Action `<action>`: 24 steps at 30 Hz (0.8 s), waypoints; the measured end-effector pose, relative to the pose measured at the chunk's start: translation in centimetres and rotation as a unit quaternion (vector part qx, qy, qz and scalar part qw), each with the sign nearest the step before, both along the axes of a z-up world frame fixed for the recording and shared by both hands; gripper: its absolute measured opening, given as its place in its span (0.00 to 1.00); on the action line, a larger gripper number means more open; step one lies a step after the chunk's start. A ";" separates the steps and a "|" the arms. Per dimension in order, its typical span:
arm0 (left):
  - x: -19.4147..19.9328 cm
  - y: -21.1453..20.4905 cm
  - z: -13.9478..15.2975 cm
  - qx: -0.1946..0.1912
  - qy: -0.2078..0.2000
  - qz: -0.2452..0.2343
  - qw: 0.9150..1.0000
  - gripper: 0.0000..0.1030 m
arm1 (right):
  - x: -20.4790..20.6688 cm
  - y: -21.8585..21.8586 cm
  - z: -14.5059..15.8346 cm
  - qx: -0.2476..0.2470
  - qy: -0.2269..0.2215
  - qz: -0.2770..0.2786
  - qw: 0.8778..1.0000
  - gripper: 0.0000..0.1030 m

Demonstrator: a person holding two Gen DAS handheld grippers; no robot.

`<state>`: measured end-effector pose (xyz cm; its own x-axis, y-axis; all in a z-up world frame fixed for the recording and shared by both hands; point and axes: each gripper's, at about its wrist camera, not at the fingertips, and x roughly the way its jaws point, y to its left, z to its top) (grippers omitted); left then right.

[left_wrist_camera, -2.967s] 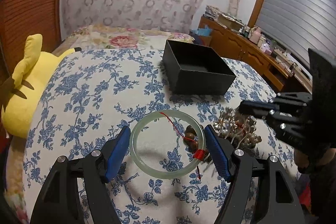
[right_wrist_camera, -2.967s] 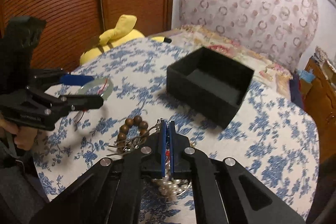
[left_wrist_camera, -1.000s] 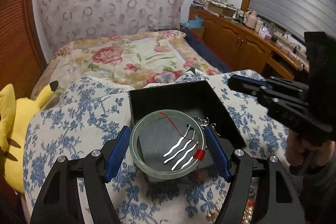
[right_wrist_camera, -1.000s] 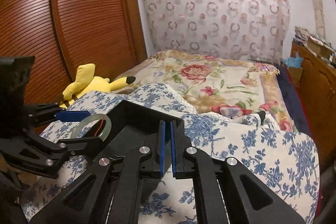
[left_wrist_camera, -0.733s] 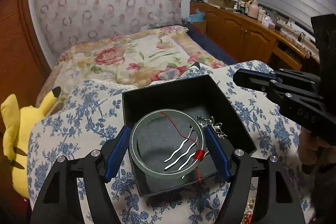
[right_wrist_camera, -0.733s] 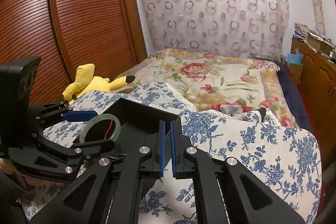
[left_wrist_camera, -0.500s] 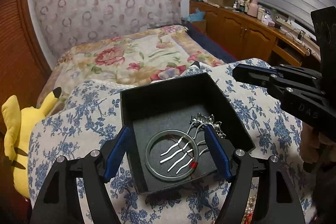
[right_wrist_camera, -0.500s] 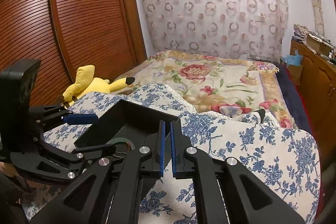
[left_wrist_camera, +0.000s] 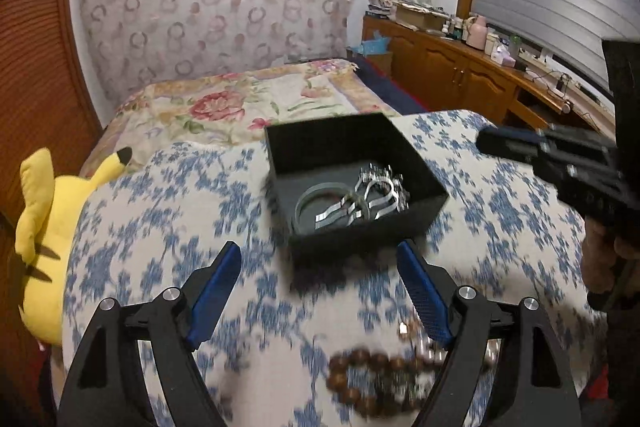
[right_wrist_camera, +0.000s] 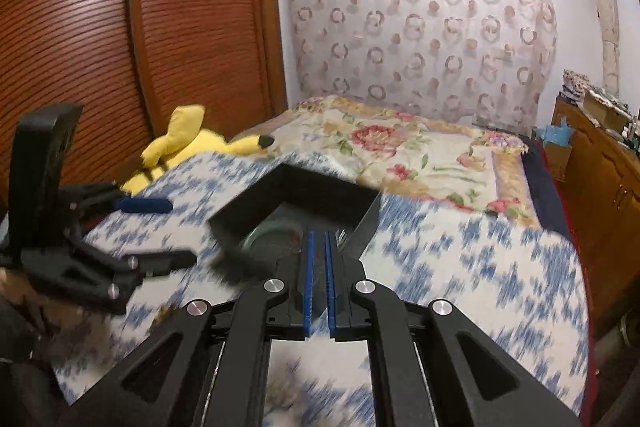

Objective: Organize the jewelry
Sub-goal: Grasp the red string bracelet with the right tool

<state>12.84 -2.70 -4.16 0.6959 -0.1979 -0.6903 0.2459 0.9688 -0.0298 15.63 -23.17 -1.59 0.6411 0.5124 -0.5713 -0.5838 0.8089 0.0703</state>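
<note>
The left tongs (left_wrist_camera: 320, 283) stand wide open and empty above the blue-flowered cloth (left_wrist_camera: 160, 227); their jaws have just been opening, with nothing between them. The right tongs (right_wrist_camera: 319, 267) are closed, with nothing seen between the pads. The black box (left_wrist_camera: 352, 227) sits on the cloth, and inside it lie the pale green bangle (left_wrist_camera: 316, 197) and the silver hair comb (left_wrist_camera: 376, 195), touching each other. A brown bead bracelet (left_wrist_camera: 360, 379) lies blurred on the cloth near the left tongs. No writing can be read. A yellow plush toy (left_wrist_camera: 40, 227) lies beside the cloth.
</note>
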 end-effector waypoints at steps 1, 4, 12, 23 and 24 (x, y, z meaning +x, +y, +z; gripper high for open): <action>-0.4 0.2 -0.1 -0.001 0.001 0.000 1.000 0.75 | -0.9 0.0 -0.5 -0.004 0.005 0.002 1.000 0.07; -2.0 0.5 -0.6 -0.005 0.003 0.002 1.000 0.76 | -2.9 0.2 -1.7 -0.010 0.019 0.005 1.000 0.15; -4.7 1.2 -1.9 -0.015 0.012 0.003 1.000 0.79 | -5.4 0.3 -4.5 -0.021 0.064 0.010 0.998 0.24; -6.8 1.5 -2.5 -0.022 0.015 0.004 1.000 0.79 | -5.2 0.3 -6.4 0.003 0.121 0.020 0.992 0.24; -6.9 1.5 -2.5 -0.023 0.014 0.004 1.000 0.79 | -5.1 0.3 -6.5 0.005 0.126 0.020 0.992 0.24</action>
